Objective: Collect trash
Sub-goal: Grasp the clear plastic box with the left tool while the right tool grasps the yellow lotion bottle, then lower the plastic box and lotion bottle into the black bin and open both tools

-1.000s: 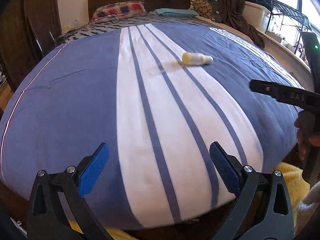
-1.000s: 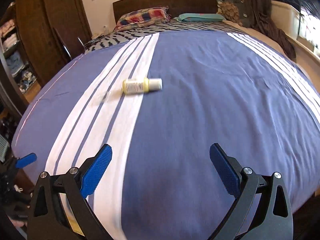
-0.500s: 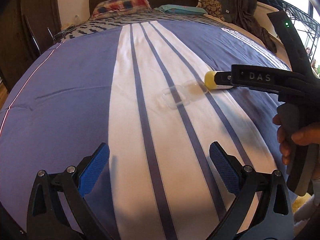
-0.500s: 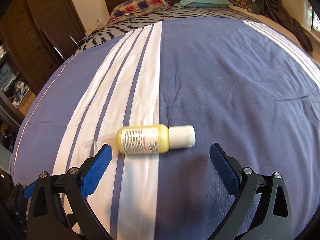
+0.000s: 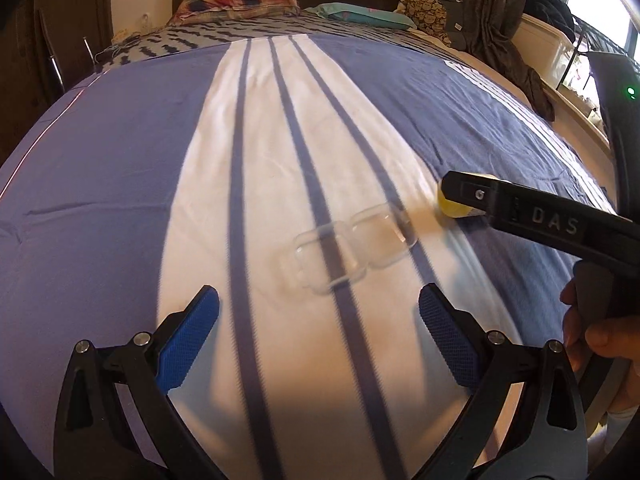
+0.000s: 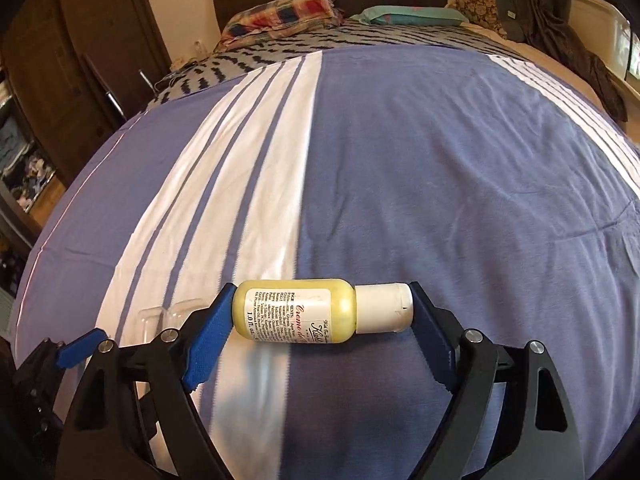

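A small yellow lotion bottle (image 6: 304, 312) with a white cap lies on its side on the striped bed cover. My right gripper (image 6: 320, 314) is shut on it end to end, one pad at its base and one at its cap. In the left wrist view only the bottle's yellow end (image 5: 454, 206) shows behind the right gripper's black finger. A clear plastic blister pack (image 5: 352, 250) lies flat on the white stripes just ahead of my left gripper (image 5: 318, 328), which is open and empty. The pack also shows faintly in the right wrist view (image 6: 170, 312).
The blue and white bed cover (image 5: 120, 160) fills both views. Pillows (image 5: 240, 0) and a dark headboard are at the far end. A wardrobe (image 6: 80, 80) stands on the left, clothes and a white bin (image 5: 552, 44) on the right.
My right gripper has moved forward and shut on the bottle. My left gripper has moved closer to the clear blister pack and stays open.
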A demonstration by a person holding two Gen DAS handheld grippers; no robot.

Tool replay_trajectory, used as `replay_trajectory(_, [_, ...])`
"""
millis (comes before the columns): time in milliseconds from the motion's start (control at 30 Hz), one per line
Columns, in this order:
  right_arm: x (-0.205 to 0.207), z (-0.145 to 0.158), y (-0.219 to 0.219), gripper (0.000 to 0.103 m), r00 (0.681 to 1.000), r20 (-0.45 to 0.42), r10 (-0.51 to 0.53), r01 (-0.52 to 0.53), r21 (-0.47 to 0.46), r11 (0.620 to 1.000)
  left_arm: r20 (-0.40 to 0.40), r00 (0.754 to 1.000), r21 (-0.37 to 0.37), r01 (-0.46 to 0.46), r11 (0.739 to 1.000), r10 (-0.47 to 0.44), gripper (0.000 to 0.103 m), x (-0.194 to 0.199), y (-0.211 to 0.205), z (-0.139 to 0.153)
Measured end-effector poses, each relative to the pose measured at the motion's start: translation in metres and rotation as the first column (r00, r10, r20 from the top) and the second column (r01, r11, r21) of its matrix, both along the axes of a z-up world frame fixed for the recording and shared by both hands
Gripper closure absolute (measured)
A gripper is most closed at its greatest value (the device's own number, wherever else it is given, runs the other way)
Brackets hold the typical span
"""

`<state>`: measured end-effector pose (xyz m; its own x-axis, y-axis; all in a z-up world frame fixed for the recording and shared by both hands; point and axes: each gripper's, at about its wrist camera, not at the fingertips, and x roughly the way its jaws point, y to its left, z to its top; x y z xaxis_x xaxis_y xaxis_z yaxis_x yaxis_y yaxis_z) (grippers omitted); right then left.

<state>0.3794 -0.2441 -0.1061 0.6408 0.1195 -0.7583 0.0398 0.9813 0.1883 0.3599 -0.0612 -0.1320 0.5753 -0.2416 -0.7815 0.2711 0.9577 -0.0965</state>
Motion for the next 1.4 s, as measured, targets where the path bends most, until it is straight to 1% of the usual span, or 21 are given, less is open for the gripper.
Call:
replay_trajectory(100, [-0.002, 0.003, -0.014, 0.019, 1.000, 0.012, -0.021, 0.021, -0.013, 1.000, 0.000, 1.000, 0.021, 0.011, 1.000, -0.011, 0.008, 0.009, -0.015, -0.002])
replay_trajectory(200, [-0.008, 0.002, -0.025, 0.019, 0.999, 0.018, -0.037, 0.037, -0.006, 0.999, -0.010, 1.000, 0.030, 0.019, 0.999, -0.018, 0.008, 0.020, -0.028, -0.005])
replay_trajectory(333, [-0.016, 0.001, -0.035, 0.019, 0.998, 0.024, -0.054, 0.054, 0.001, 0.999, -0.021, 1.000, 0.044, 0.016, 0.999, -0.015, 0.010, 0.028, -0.037, -0.007])
replay_trajectory(400, [-0.021, 0.001, -0.038, 0.019, 0.998, 0.030, -0.061, 0.061, 0.004, 0.998, -0.016, 1.000, 0.054, 0.005, 0.999, -0.004, 0.026, 0.028, -0.036, -0.006])
replay_trajectory(467, [-0.027, 0.003, -0.041, 0.019, 0.997, 0.035, -0.067, 0.067, 0.006, 0.998, -0.007, 1.000, 0.057, 0.005, 0.998, -0.004, 0.033, 0.024, -0.034, -0.004])
replay_trajectory(567, [-0.037, 0.007, -0.042, 0.019, 0.997, 0.038, -0.066, 0.065, 0.009, 0.998, -0.006, 1.000, 0.061, 0.016, 0.998, -0.015, 0.034, 0.012, -0.031, 0.000])
replay_trajectory(700, [-0.057, 0.015, -0.039, 0.019, 0.997, 0.049, -0.054, 0.053, 0.018, 0.998, 0.017, 1.000, 0.066, 0.011, 0.998, -0.012, 0.034, -0.018, -0.020, 0.007])
replay_trajectory(800, [-0.079, 0.025, -0.033, 0.019, 0.997, 0.068, -0.035, 0.033, 0.023, 0.999, 0.044, 0.999, 0.057, 0.007, 0.998, -0.010, 0.034, -0.049, -0.010, 0.017])
replay_trajectory(867, [-0.098, 0.033, -0.028, 0.019, 0.996, 0.086, -0.017, 0.016, 0.020, 1.000, 0.067, 0.998, 0.045, -0.003, 0.999, 0.000, 0.034, -0.072, -0.002, 0.026])
replay_trajectory(1000, [-0.136, 0.047, -0.016, 0.019, 0.993, 0.119, 0.018, -0.018, 0.003, 1.000, 0.118, 0.993, -0.008, -0.030, 1.000, 0.031, 0.034, -0.119, 0.013, 0.048])
replay_trajectory(1167, [-0.184, 0.064, -0.004, 0.019, 0.986, 0.160, 0.046, -0.047, -0.001, 0.999, 0.185, 0.982, -0.032, -0.025, 0.999, 0.030, 0.034, -0.175, 0.018, 0.072])
replay_trajectory(1300, [-0.220, 0.073, 0.001, 0.019, 0.980, 0.188, 0.061, -0.062, -0.001, 0.998, 0.208, 0.978, -0.039, -0.009, 0.999, 0.017, 0.034, -0.213, 0.020, 0.079])
replay_trajectory(1400, [-0.244, 0.075, 0.006, 0.019, 0.977, 0.204, 0.066, -0.068, 0.001, 0.998, 0.215, 0.977, -0.032, 0.004, 0.999, 0.003, 0.034, -0.239, 0.024, 0.078])
